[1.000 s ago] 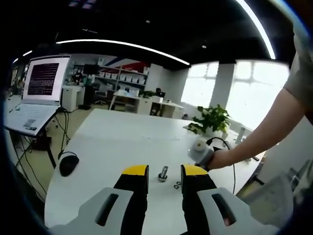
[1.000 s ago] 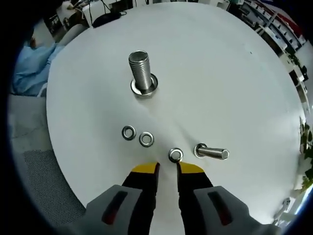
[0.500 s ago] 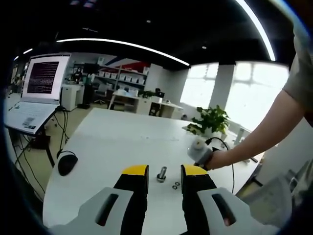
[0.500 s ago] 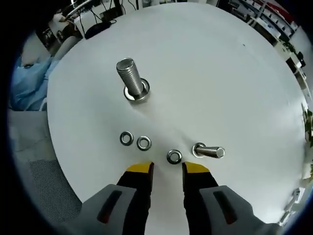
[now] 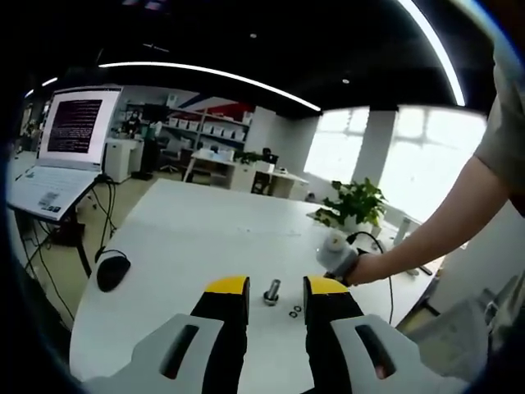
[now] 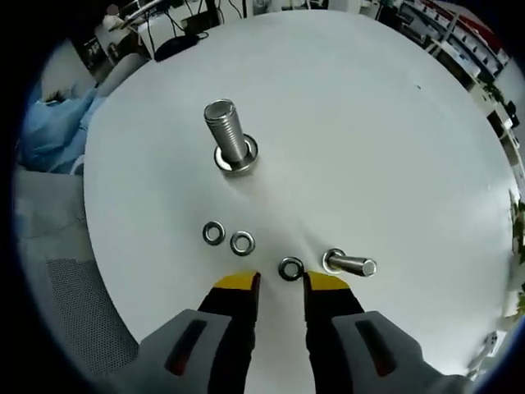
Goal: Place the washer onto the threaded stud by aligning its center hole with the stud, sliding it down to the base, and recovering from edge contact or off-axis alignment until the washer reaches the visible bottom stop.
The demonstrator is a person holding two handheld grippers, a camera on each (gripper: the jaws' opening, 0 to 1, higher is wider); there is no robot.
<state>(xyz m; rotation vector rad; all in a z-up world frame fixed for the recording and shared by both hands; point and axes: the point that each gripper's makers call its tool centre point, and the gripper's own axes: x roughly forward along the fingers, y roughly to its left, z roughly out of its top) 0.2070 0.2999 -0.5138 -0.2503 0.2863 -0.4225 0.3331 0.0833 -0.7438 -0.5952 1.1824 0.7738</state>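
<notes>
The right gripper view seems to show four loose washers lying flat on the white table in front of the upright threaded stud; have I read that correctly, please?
Not quite: the right gripper view shows three loose washers, not four, lying flat on the white table in front of the upright threaded stud.

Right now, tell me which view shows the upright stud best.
The right gripper view: it looks down on the upright stud, with threads and base plain, the table bare around it. In the left gripper view the stud is small, seen from the side between that hand-held gripper's yellow tips.
</notes>
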